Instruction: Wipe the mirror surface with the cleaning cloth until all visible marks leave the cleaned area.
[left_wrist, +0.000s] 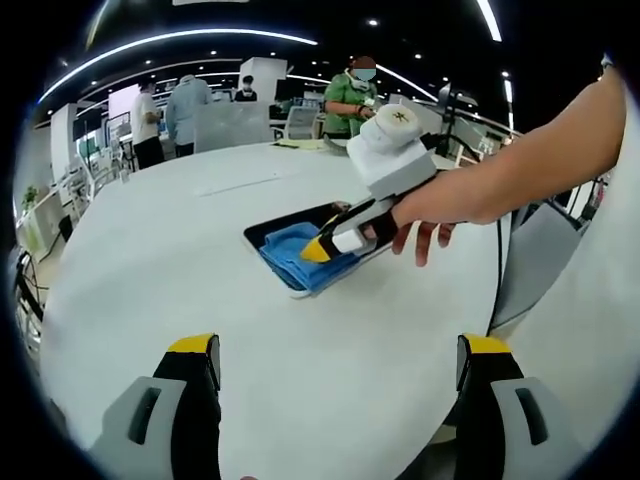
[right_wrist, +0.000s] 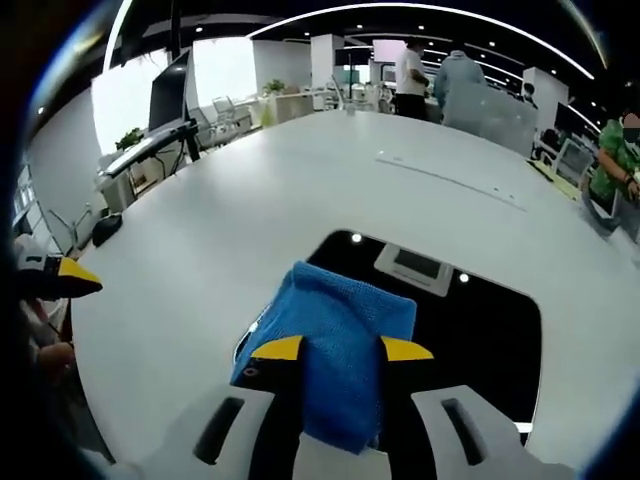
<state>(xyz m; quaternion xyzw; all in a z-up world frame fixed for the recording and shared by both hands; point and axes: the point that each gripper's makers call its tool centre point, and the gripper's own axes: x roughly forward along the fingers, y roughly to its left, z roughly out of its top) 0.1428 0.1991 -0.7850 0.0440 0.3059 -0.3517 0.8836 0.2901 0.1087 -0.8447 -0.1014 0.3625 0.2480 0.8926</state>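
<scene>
While the right gripper clamps its yellow-tipped jaws on a fold of the blue cleaning cloth, the cloth lies across the near edge of the mirror, a dark rectangular pane lying flat on the white table; in the right gripper view the mirror stretches from the cloth toward 2 o'clock and reflects ceiling lights and a pale panel; the cloth covers its 9 o'clock end and hangs down between the jaws.

In the left gripper view the same right gripper reaches in from 3 o'clock, held by a person's hand, its yellow tip pressed onto the cleaning cloth, which sits on the mirror near the middle of the table; the left gripper stands at 6 o'clock with its jaws spread wide and nothing between them, well apart from the mirror, above bare tabletop.

Beyond the far table edge, toward 12 o'clock, several people stand among office desks.
</scene>
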